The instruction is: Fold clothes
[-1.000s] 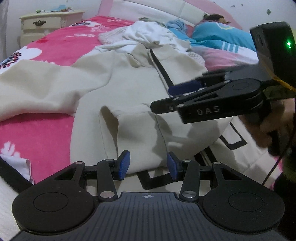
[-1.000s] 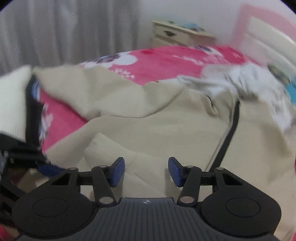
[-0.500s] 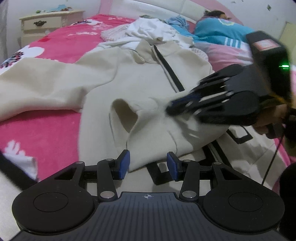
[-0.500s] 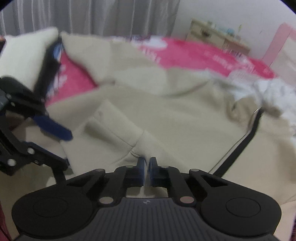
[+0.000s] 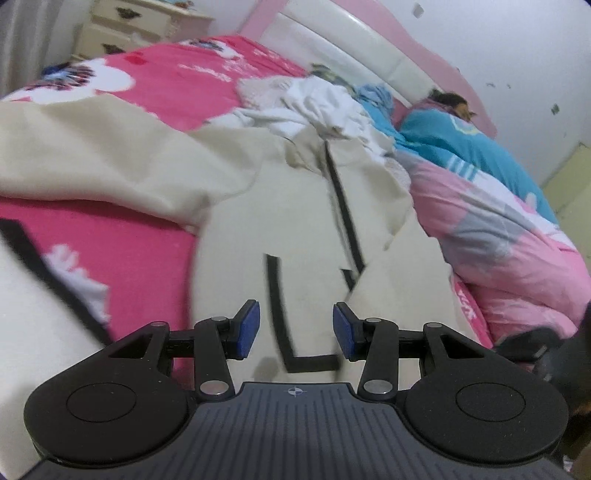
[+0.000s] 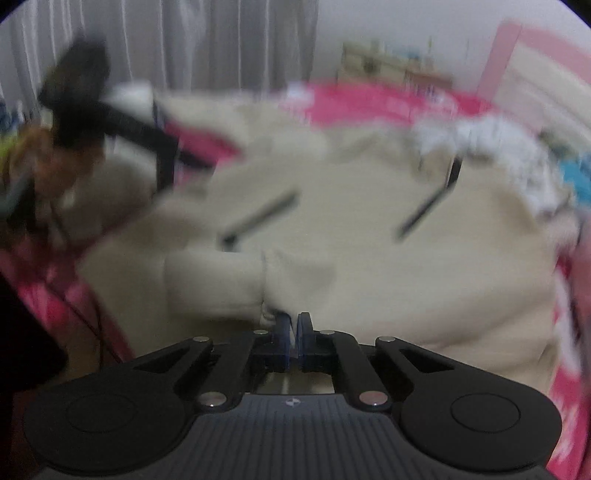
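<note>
A cream jacket (image 5: 303,221) with black stripes lies spread on the pink bed (image 5: 110,243). Its left sleeve (image 5: 92,162) stretches away to the left. My left gripper (image 5: 294,330) hangs open just above the jacket's lower front, with nothing between its blue pads. In the blurred right wrist view my right gripper (image 6: 294,334) is shut on the cuff of the jacket's other sleeve (image 6: 236,280), which is pulled off the body of the jacket (image 6: 369,229). The left gripper (image 6: 110,122) shows there as a dark blur at upper left.
A heap of white and blue clothes (image 5: 321,107) lies beyond the collar. A person in a blue top (image 5: 465,147) lies under a pink quilt (image 5: 509,251) along the right. A cream nightstand (image 5: 136,29) stands at the back left, with grey curtains (image 6: 184,44) behind.
My right gripper closed on the sleeve cuff and has pulled it off the jacket's front, baring the black stripes. It has left the left wrist view. My left gripper stayed open.
</note>
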`<state>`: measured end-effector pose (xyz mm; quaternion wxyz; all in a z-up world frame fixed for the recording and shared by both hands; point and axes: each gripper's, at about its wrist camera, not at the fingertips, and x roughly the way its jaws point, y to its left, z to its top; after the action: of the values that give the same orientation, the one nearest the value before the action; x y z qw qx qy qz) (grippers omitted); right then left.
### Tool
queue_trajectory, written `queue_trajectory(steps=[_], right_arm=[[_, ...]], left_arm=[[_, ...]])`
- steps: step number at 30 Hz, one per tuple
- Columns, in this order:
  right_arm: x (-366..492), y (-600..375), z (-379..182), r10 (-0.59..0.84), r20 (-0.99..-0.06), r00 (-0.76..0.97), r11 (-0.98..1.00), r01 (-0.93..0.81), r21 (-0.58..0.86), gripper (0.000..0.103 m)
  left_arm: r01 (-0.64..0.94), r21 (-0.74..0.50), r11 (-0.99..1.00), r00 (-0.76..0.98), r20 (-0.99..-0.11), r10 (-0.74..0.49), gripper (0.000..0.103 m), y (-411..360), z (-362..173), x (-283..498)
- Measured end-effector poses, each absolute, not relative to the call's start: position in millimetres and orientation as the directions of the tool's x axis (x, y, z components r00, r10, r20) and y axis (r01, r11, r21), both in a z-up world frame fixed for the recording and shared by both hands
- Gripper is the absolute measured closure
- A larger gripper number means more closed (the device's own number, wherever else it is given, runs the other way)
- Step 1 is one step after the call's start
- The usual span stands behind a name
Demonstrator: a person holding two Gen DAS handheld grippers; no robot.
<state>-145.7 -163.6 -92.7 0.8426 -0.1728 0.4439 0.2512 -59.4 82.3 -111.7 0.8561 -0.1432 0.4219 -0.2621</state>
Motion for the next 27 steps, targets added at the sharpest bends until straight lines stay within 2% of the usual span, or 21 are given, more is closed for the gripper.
queue_trajectory(steps=[2,4,7,9,10,14,16,17,18,19,20,22,25,27], right_arm=[[-146.4,-166.6,-103.0,0.238,-0.862,0.447,0.846,-0.531,-0.042,0.094],[-145.4,-178.1,-98.8,0.254,-0.867,0.429,0.885,-0.465,0.029,0.091],[-141.2,-211.0,-87.4,0.319,-0.849,0.421,0.93,-0.311,0.195,0.076],[-135.9,-237.8,-84.7,0.33,-0.827,0.454,0.944,-0.165,0.286,0.06],[-133.0,-251.3,-83.7,0.329,-0.817,0.474,0.941,-0.089,0.328,0.06],[-109.7,-303.8,-103.4,0.319,-0.793,0.519,0.845,0.224,0.487,0.06],[-99.8,-316.6,-120.5,0.353,-0.776,0.523,0.781,0.292,0.552,0.06],[-95.5,-317.8,-129.5,0.388,-0.764,0.515,0.756,0.297,0.583,0.065],[-92.9,-316.2,-136.3,0.414,-0.758,0.505,0.74,0.298,0.603,0.086],[-90.9,-313.9,-142.0,0.436,-0.752,0.494,0.727,0.3,0.618,0.094],[-91.3,-313.9,-142.4,0.437,-0.753,0.492,0.727,0.3,0.618,0.098],[-94.3,-315.7,-138.8,0.421,-0.76,0.495,0.738,0.3,0.604,0.098],[-98.7,-318.4,-133.3,0.397,-0.771,0.498,0.754,0.301,0.584,0.098],[-101.6,-320.2,-129.7,0.381,-0.777,0.501,0.765,0.302,0.57,0.092]], left_arm=[[0.347,-0.459,0.818,0.487,-0.657,-0.575,0.052,71.3,-114.5,-54.8],[0.366,-0.452,0.814,0.467,-0.667,-0.58,0.051,60.4,-117.2,-50.2],[0.394,-0.441,0.806,0.437,-0.682,-0.587,0.05,44.0,-121.4,-43.4],[0.408,-0.431,0.805,0.427,-0.689,-0.586,0.05,35.5,-122.9,-40.5],[0.411,-0.423,0.807,0.43,-0.691,-0.581,0.05,33.3,-122.6,-40.4],[0.423,-0.39,0.818,0.442,-0.699,-0.562,0.056,24.4,-121.4,-40.1],[0.429,-0.373,0.823,0.448,-0.703,-0.552,0.067,19.9,-120.8,-39.9],[0.432,-0.365,0.825,0.451,-0.705,-0.548,0.07,17.7,-120.5,-39.8],[0.434,-0.357,0.827,0.454,-0.706,-0.543,0.079,15.5,-120.2,-39.7],[0.437,-0.348,0.829,0.457,-0.708,-0.538,0.085,13.2,-119.9,-39.6],[0.44,-0.34,0.831,0.46,-0.71,-0.533,0.089,11.0,-119.6,-39.5],[0.445,-0.323,0.835,0.467,-0.713,-0.524,0.099,6.6,-119.0,-39.4],[0.456,-0.313,0.833,0.466,-0.713,-0.523,0.098,-0.6,-114.3,-31.3],[0.466,-0.313,0.827,0.462,-0.711,-0.53,0.097,-5.6,-109.3,-22.1]])
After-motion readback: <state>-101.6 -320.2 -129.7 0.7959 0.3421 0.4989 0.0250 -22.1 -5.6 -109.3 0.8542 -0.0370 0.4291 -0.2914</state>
